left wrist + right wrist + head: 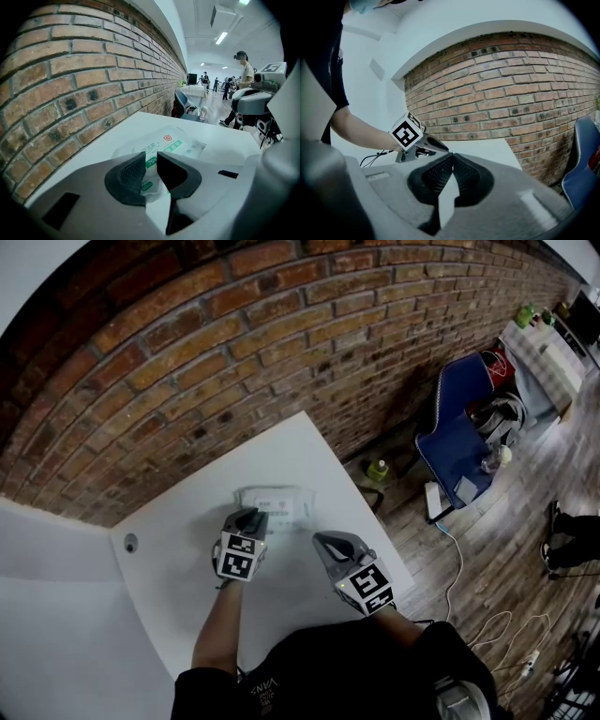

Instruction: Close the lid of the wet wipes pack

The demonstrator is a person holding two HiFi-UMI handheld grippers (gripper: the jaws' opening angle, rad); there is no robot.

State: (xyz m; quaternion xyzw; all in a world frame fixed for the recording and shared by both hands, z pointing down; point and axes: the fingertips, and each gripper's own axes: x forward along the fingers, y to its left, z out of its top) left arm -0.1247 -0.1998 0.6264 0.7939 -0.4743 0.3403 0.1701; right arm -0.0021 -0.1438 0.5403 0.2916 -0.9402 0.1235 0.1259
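On the table [302, 448] lies the wet wipes pack [174, 146] — left gripper [151, 160] at it, jaws narrowly apart (right gripper [452, 162]: pressed together).

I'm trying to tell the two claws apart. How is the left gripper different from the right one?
The left gripper has its jaws slightly apart; the right gripper has them pressed together, with nothing between. The left gripper's tip is at the wet wipes pack; the right gripper is over the white table beside the pack. Both are grey and the same shape.
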